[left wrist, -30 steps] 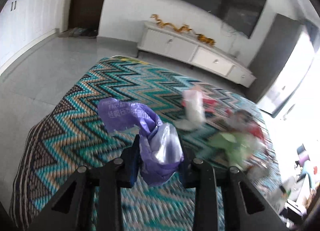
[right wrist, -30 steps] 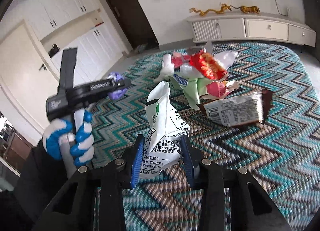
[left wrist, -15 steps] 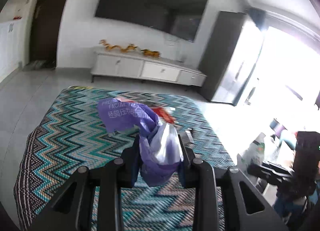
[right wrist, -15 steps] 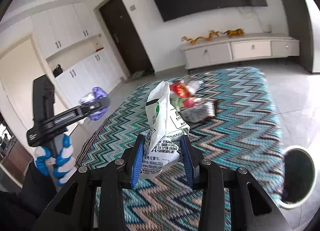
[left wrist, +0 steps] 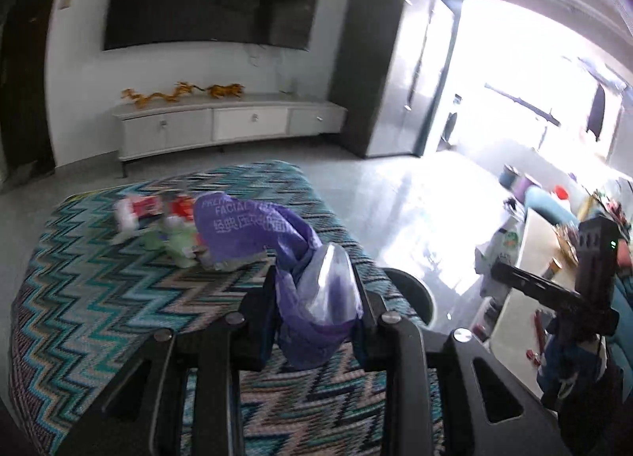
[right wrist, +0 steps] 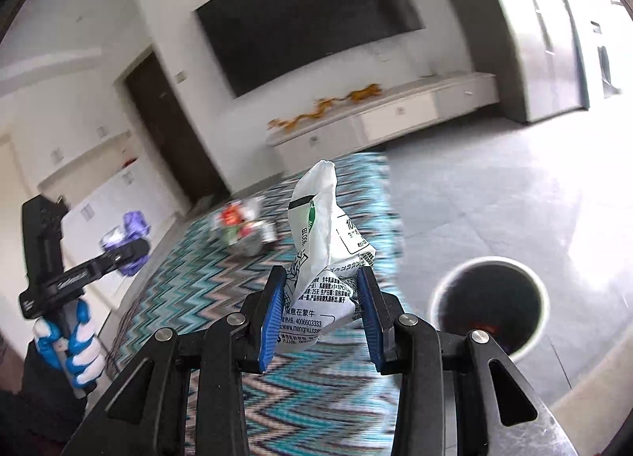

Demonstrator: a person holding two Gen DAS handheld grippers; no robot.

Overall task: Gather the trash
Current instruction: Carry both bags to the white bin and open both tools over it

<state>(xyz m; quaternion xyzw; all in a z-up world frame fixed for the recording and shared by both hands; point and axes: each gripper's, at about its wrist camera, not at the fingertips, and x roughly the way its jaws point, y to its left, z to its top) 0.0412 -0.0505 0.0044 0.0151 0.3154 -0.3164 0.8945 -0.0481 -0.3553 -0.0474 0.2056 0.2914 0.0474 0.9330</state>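
My left gripper point(left wrist: 314, 299) is shut on a crumpled purple facial-tissue wrapper point(left wrist: 277, 242), held above the zigzag rug point(left wrist: 103, 298). My right gripper point(right wrist: 322, 307) is shut on a crumpled white milk wrapper point(right wrist: 324, 254) with green and black print. A round bin point(right wrist: 488, 305) with a white rim and dark inside stands on the tiled floor just right of the rug, below and right of the right gripper; in the left wrist view the bin point(left wrist: 413, 294) peeks out behind the right finger. A pile of red, green and white wrappers point(right wrist: 243, 230) lies further back on the rug.
A white TV cabinet point(left wrist: 221, 127) with golden dragon figures stands under a wall-mounted screen. A gloved hand point(right wrist: 67, 341) holds the left gripper's handle at the left. A cluttered table point(left wrist: 554, 242) sits at the right near a bright window.
Both grippers swung to the right and rose a little, wrappers still held. The trash pile fell back to the left, and the bin came closer in the right wrist view.
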